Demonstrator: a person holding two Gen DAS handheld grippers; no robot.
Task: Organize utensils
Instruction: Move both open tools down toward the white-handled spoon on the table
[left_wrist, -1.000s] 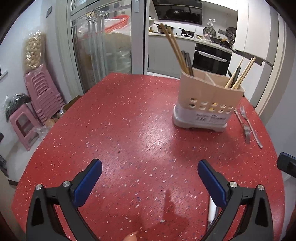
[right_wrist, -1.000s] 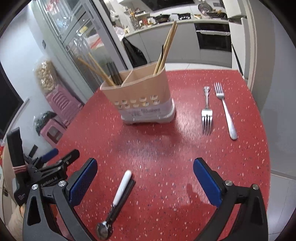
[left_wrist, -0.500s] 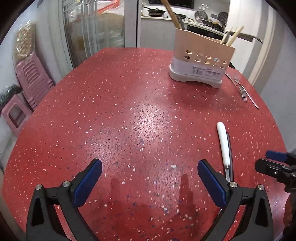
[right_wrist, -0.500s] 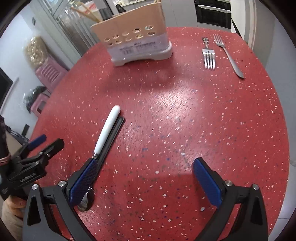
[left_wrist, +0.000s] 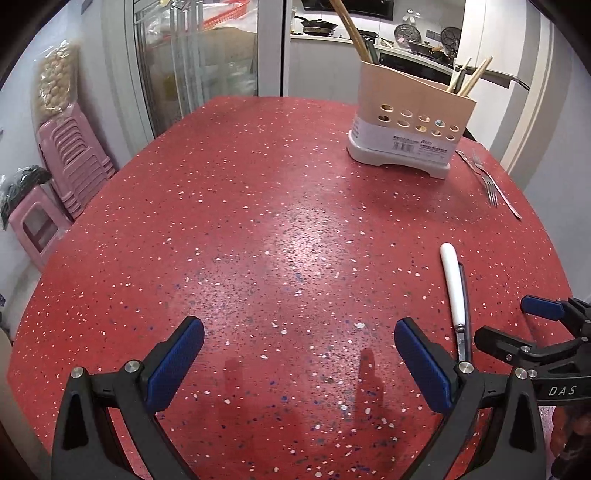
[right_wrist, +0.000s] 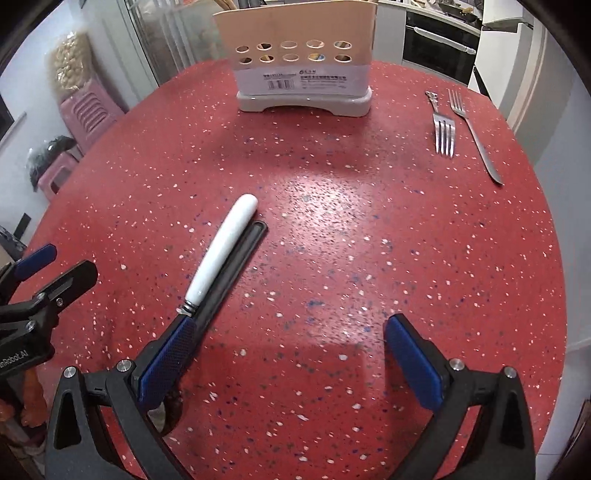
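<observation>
Partly hidden behind the right gripper's (right_wrist: 284, 354) left finger, the white-handled utensil (right_wrist: 225, 247) lies on the red table (right_wrist: 332, 229), its head unseen. Both grippers, left gripper (left_wrist: 299, 362) too, stand wide open, holding nothing; two forks (right_wrist: 443, 133) lie beside the utensil holder (right_wrist: 299, 62).

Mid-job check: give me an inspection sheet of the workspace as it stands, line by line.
Surface: red speckled table, glare patch mid-table.
Job's things: utensil holder at far side, holding chopsticks; two forks lying side by side to its right; white-handled utensil lying flat beside a dark strip.
Clutter: nothing seen on the table.
Grippers: left gripper and right gripper both open, holding nothing; the right one's left jaw sits over the utensil's metal end.
Cables: nothing seen.
Surroundings: pink stools, glass door, kitchen counter behind.
</observation>
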